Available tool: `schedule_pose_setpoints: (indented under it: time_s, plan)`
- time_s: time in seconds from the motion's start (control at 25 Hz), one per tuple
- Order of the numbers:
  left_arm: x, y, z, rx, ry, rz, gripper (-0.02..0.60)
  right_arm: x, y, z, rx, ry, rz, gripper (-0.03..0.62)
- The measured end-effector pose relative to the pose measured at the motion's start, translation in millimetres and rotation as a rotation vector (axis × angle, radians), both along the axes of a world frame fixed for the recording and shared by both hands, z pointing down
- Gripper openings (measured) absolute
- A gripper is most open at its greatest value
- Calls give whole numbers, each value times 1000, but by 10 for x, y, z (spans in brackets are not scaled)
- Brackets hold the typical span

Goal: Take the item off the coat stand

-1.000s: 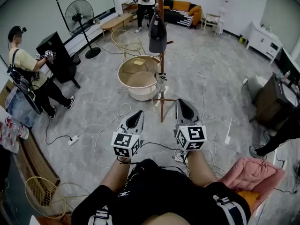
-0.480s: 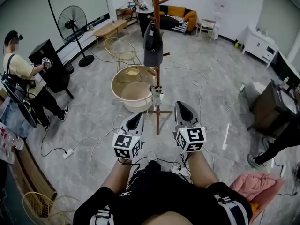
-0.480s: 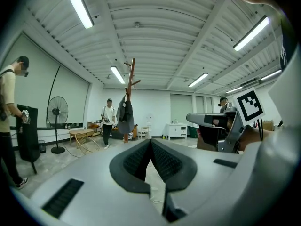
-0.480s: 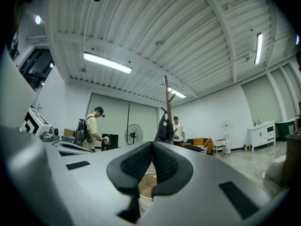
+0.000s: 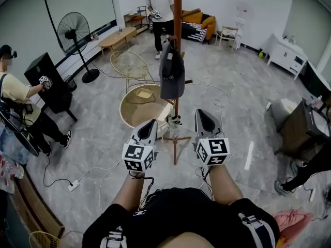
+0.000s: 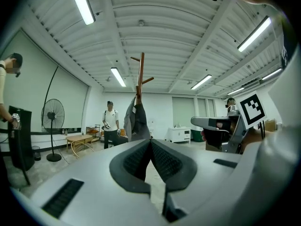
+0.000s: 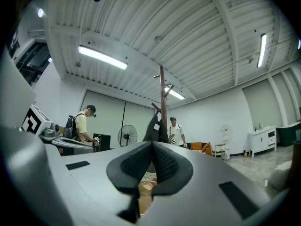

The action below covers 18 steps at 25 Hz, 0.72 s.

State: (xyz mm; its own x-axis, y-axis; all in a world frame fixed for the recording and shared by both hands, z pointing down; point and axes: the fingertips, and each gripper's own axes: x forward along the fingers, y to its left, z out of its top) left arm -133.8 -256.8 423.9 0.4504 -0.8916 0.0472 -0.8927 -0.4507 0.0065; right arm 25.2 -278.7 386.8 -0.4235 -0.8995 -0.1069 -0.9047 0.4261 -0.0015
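A dark grey cap [image 5: 171, 72] hangs on a peg of the tall wooden coat stand [image 5: 177, 14], straight ahead of me. In the left gripper view the cap [image 6: 135, 120] hangs on the stand [image 6: 141, 74] beyond the jaws; in the right gripper view the cap [image 7: 157, 126] and stand [image 7: 162, 88] show likewise. My left gripper [image 5: 150, 124] and right gripper [image 5: 201, 113] are held side by side in front of me, short of the stand's base and well below the cap. Both are shut with nothing between the pads.
A round cream tub [image 5: 143, 107] sits on the floor left of the stand's base. Cables [image 5: 103, 169] trail over the floor. A fan [image 5: 73, 30], a wire chair [image 5: 125, 63], a person at a black box [image 5: 10, 94] and another person [image 5: 161, 6] behind the stand are around.
I have moved closer to the coat stand: it and the cap now look larger and nearer. Both grippers keep their pose, shut.
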Motion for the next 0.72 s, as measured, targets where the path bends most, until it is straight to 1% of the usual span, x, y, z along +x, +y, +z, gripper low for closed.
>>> schedule_pose_setpoints:
  time_s: [0.08,0.16,0.28,0.44,0.6,0.68,0.72]
  plan:
    - [-77,-279,63,-21,3,-11,15,-37,-280,20,-5,-6,2,15]
    - [-109,-456,127,-46,11,-19,15,-34,-474,33,-13,-13,-2,15]
    - [-141,-678,166,-55,9,-38,16,-15,-756,-14,2,-26,-12,15]
    - [-160,-944,210,-70,25,-81,15,-4,-1106,-51,9,-30,-37,15]
    - [-93,-1135,146,-54,11,-99,15,14,-1333,-109,16,-35,-71,15]
    - [-48,-1221,127,-46,9,-103,15,-8,-1449,-113,9,-38,-111,17]
    - [-25,-1250,131,-45,5,-106,15,-30,-1509,-104,-1,-43,-140,34]
